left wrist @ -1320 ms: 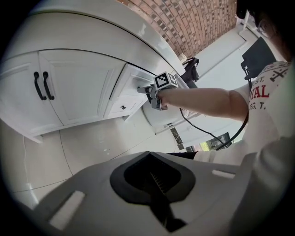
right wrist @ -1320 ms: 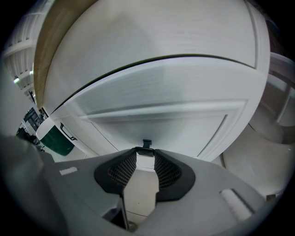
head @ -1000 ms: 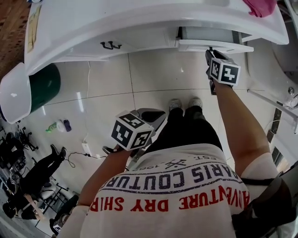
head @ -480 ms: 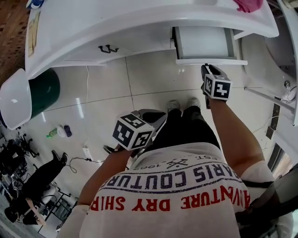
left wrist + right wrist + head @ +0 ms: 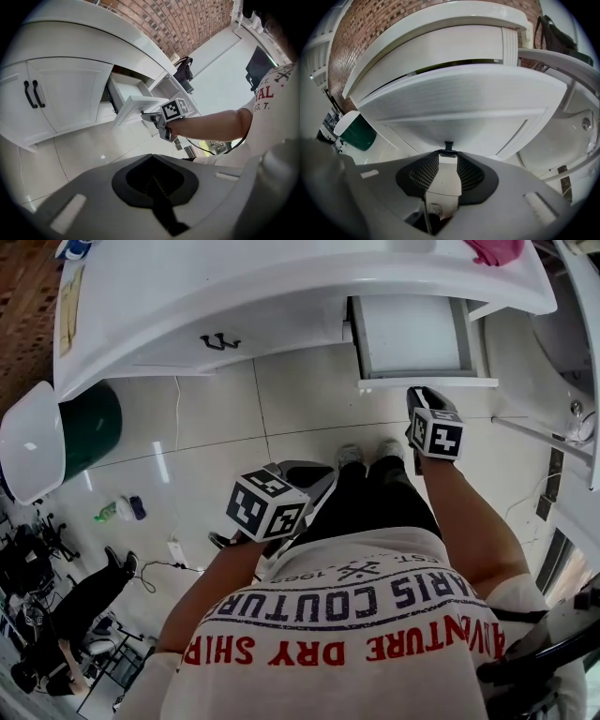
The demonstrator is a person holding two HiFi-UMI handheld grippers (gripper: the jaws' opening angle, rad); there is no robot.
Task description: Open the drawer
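Observation:
The white drawer [image 5: 412, 334] stands pulled well out of the white cabinet under the counter [image 5: 234, 277]. My right gripper [image 5: 424, 395] is at the middle of the drawer front [image 5: 459, 103], shut on the small black handle [image 5: 449, 146] that sits between its jaw tips. The left gripper view shows the open drawer [image 5: 129, 93] from the side, with the right gripper [image 5: 147, 116] at its front edge. My left gripper [image 5: 314, 474] hangs low in front of my legs, away from the cabinet. Its jaws [image 5: 154, 185] are shut with nothing in them.
Left of the drawer is a cabinet door with two black handles [image 5: 218, 339]. A green bin [image 5: 89, 418] with a white lid stands at the left. A pink cloth [image 5: 497, 249] lies on the counter. On the tiled floor are a bottle [image 5: 117, 509] and a cable.
The drawer has slid further out of the cabinet, towards me. My right gripper has moved back with its handle. The left gripper has stayed where it was.

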